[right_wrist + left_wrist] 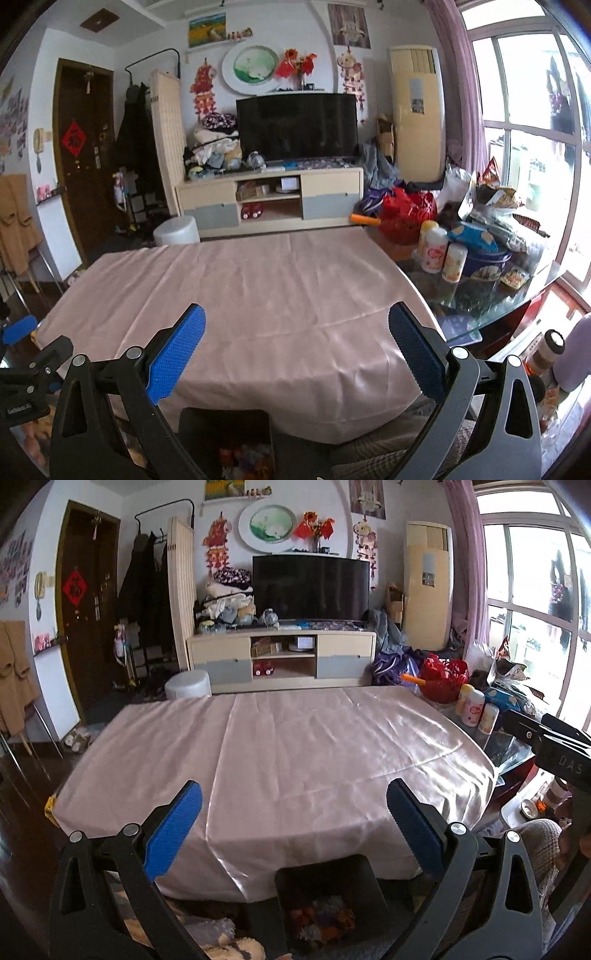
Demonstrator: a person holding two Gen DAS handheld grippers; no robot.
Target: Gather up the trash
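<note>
Both the left gripper [294,801] and right gripper [296,325] hang released and empty; the bin [327,871] holds scraps, the tablecloth [277,746] looks cleared, so collecting seems nearly done

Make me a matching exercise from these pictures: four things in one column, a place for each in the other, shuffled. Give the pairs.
Things:
1. bin
2. television
3. stool
4. bottles

Places:
A. on the long cabinet at the far wall
B. on the glass table to the right of the pink cloth
C. on the floor below the cloth's near edge
D. on the floor beyond the cloth's far left corner

Pairs: 1-C, 2-A, 3-D, 4-B
</note>
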